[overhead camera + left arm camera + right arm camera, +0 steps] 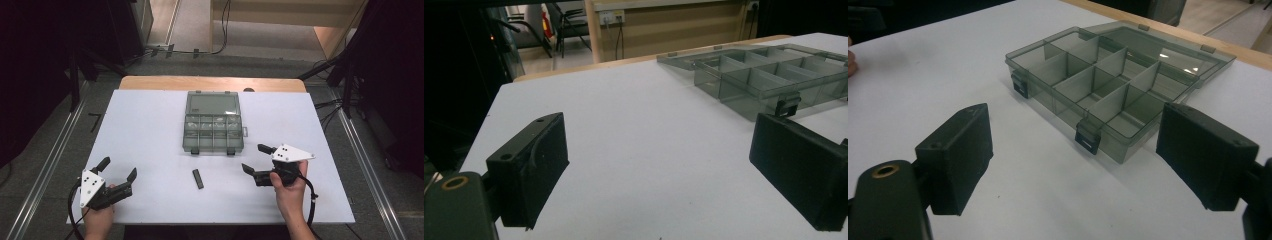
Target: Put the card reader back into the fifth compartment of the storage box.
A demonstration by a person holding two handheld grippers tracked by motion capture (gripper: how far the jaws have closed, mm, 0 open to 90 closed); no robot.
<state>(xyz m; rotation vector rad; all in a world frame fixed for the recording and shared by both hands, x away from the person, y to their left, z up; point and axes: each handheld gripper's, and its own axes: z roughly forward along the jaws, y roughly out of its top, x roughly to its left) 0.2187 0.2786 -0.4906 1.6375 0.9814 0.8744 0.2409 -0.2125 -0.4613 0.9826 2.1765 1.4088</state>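
Observation:
A smoky clear compartment box [213,126] lies open mid-table, its lid folded back toward the far edge; the compartments look empty. It appears too in the left gripper view as the box [769,80] and in the right gripper view as the box [1103,85]. A small black bar [198,178] lies on the table in front of the box. My left gripper [117,169] rests at the near left, open, nothing between its jaws. My right gripper [256,158] sits at the near right, open, pointing left toward the box's front corner. Bare table shows between the left gripper [659,170] and right gripper [1073,165] jaws.
The white table [145,135] has a wooden strip [210,82] along its far edge. Metal rails run on the floor at both sides, with cables and dark stands beyond. Wide bare surface lies left and right of the box.

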